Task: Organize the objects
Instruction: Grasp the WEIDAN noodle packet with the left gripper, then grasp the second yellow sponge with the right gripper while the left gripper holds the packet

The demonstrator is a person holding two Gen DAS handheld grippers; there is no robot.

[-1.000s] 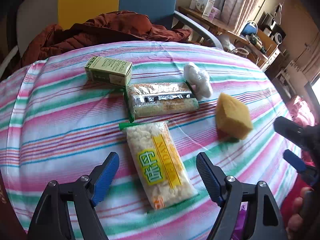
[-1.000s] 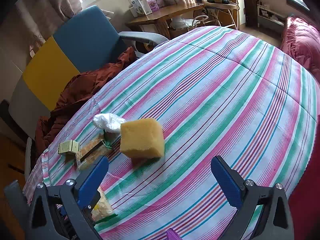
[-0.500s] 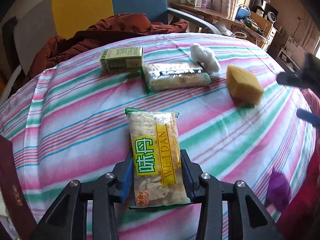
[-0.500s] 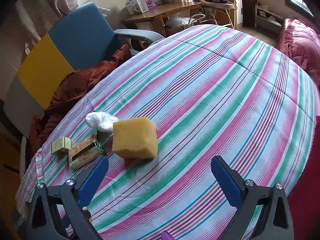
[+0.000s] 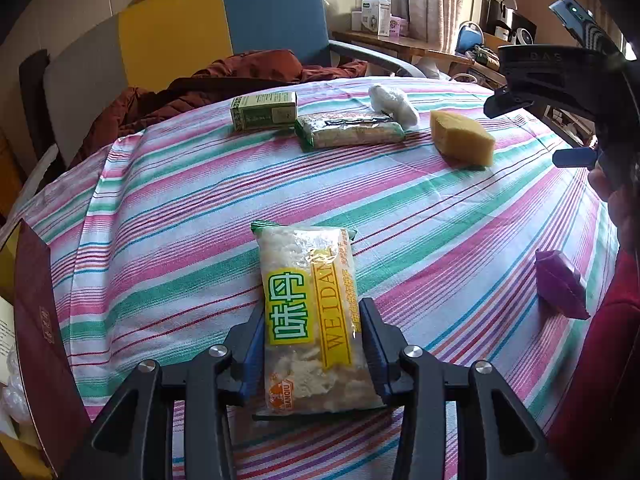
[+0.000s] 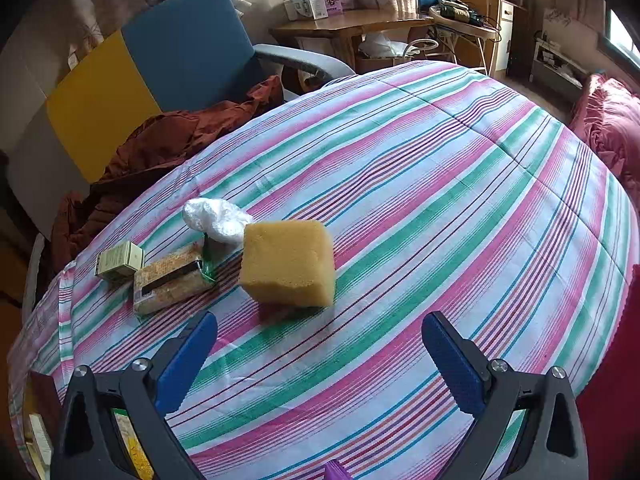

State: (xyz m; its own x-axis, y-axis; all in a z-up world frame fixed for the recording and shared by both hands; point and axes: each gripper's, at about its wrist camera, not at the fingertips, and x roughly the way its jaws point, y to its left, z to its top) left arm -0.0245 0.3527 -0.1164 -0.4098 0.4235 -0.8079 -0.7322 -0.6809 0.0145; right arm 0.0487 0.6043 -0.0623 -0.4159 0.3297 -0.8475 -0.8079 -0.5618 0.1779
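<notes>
Striped pink-green-white cloth (image 5: pixel 168 208) covers the table, task items spread over it. Left gripper (image 5: pixel 312 344) jaws closed narrow on the clear plastic snack packet with yellow-green label (image 5: pixel 310 320), blue pads pressing both long sides at its near half; packet lies lengthwise pointing away from the camera, far end free. Cannot tell if it is lifted or resting on the cloth.

Far side of table, a rough row: small green cardboard box (image 5: pixel 264 111) at left, flat clear-wrapped cracker pack with green end (image 5: pixel 350 130) just beside it, crumpled white plastic wad (image 5: pixel 393 103) touching the pack's far right corner, yellow sponge block (image 5: pixel 460 138) near, further right, apart from the pack. Small purple plastic piece (image 5: pixel 560 284) at right table edge, well apart from the rest. Dark red box wall (image 5: pixel 40 340) at the left edge of the left view.

Right gripper (image 6: pixel 320 364) jaws wide apart, nothing between them, hovering above the cloth just short of the yellow sponge block (image 6: pixel 288 262), sponge roughly centred ahead of the gap. Same gripper seen from the left view at upper right, hand (image 5: pixel 608 196) partly visible behind it. Blue-yellow armchair (image 6: pixel 168 64) with rust-brown jacket (image 6: pixel 168 144) behind the table; wooden desk (image 6: pixel 360 26) further back.
</notes>
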